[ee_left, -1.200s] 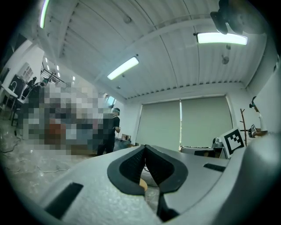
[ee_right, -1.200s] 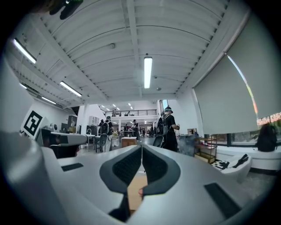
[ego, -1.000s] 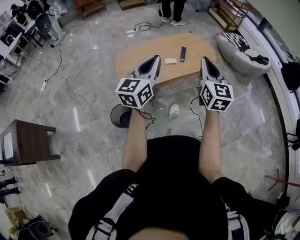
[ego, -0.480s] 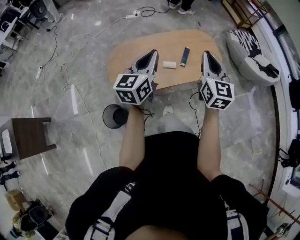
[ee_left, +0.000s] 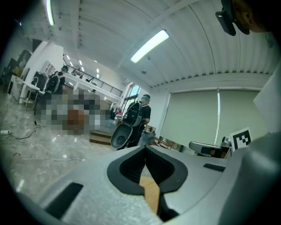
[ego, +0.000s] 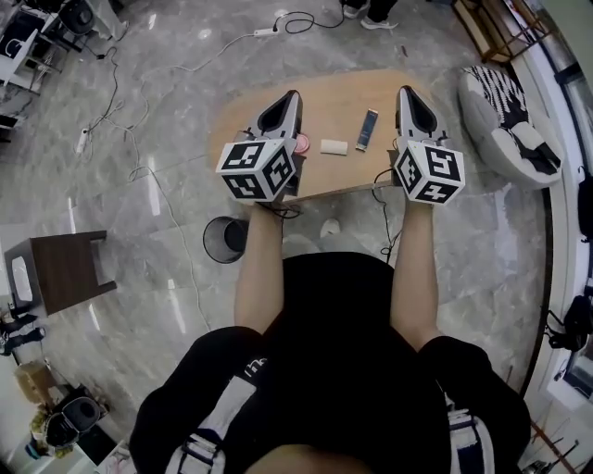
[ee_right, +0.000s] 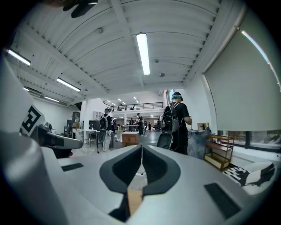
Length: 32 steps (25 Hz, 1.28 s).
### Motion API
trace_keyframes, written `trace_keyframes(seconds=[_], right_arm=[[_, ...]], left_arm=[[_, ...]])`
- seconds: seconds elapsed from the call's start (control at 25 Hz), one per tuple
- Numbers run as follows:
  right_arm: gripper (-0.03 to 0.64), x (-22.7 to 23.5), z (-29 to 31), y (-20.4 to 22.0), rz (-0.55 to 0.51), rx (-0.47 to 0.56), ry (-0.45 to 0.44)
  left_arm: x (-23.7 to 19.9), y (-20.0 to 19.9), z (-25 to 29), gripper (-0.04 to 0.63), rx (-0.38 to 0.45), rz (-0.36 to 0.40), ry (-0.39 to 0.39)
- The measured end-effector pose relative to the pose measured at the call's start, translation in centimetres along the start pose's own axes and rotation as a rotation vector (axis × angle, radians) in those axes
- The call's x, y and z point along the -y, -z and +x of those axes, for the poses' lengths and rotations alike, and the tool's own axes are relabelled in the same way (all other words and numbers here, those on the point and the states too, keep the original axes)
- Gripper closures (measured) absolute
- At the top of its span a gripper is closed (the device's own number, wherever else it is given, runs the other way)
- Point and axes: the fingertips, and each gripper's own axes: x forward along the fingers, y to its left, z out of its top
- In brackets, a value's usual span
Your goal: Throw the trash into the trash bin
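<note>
A low oval wooden table [ego: 324, 106] stands ahead. On it lie a small white piece of trash [ego: 334, 146], a dark slim remote-like thing [ego: 367, 130] and a pink round bit [ego: 301, 143]. A black trash bin [ego: 225, 239] sits on the floor by the table's near left edge. My left gripper [ego: 289, 95] reaches over the table's left part, jaws shut and empty; in the left gripper view [ee_left: 145, 149] its jaws meet. My right gripper [ego: 406, 91] hovers over the table's right end, also shut with nothing held [ee_right: 141, 147].
A striped black-and-white seat [ego: 508, 139] is at the right. A dark wooden stool [ego: 56, 273] stands at the left. Cables [ego: 157, 176] trail over the marble floor. A standing person's feet [ego: 371, 14] show beyond the table.
The person has stepped toward the table. Both grippers now reach over the tabletop instead of short of it. The bin has slid lower and left in the view.
</note>
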Motion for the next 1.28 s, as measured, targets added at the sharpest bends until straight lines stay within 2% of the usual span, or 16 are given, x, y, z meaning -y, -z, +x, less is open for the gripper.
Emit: trace_keyframes(seconds=[0.2,0.48,0.76,1.0,1.28], right_arm=[[0.604,-0.7,2.3,1.6,0.032,-0.033,-0.032],[0.604,-3.7,3.9,7.0,0.071,-0.152,-0.094],[0.604,-6.5,6.0,13.5,0.089,-0.249,-0.147],[0.603,-8.3,7.2,18.9,0.079,-0.317,-0.199],[0.604,-9.5,7.9,26.1,0.071,-0.402,-0.238]], left_arm=[[-3.5,1.1,-0.1,0.588,-0.017,-0.057,-0.087],[-8.6,6.8,-1.6,0.588,-0.110,-0.156,-0.212],[-12.3,11.0,-1.3,0.588,-0.172,-0.104,-0.292],[-13.9,15.4,-0.1,0.588,-0.225,-0.049,-0.311],[-16.5,21.5,0.3,0.588,-0.265,-0.061,-0.380]])
